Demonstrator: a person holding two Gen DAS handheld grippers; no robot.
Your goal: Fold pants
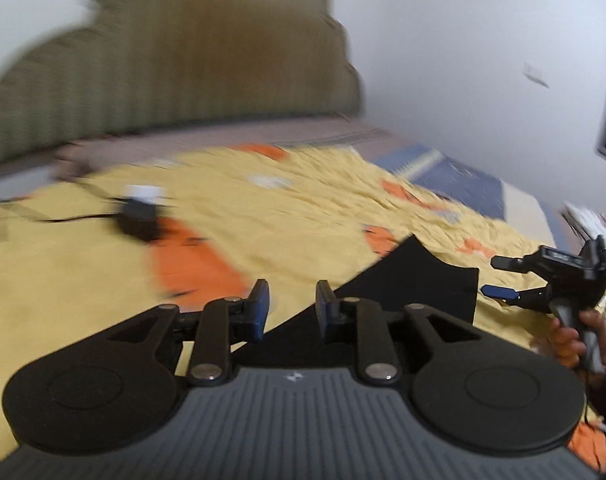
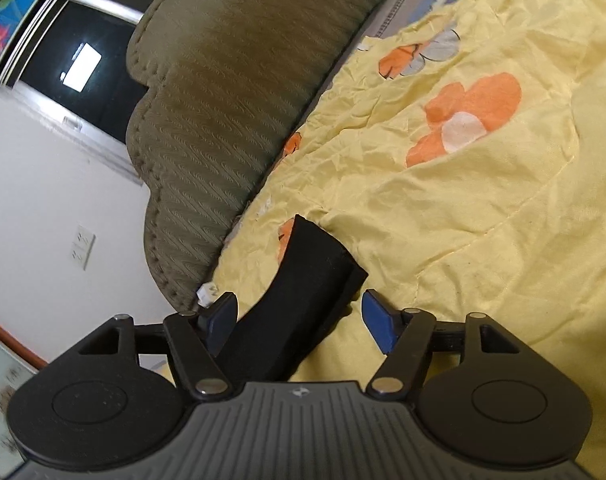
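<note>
The black pants (image 2: 303,304) lie folded into a narrow band on the yellow flowered sheet (image 2: 483,208), their long axis running away from my right gripper (image 2: 299,318) toward the olive headboard (image 2: 223,100) — the near end sits between my right jaws, which stand apart with neither pad visibly pressing the cloth. My left gripper (image 1: 293,306) is parted only a little and holds nothing; in its blurred view the pants (image 1: 407,280) lie ahead and to its right. So, as I judge it, my right hand is the nearer for the next fold.
</note>
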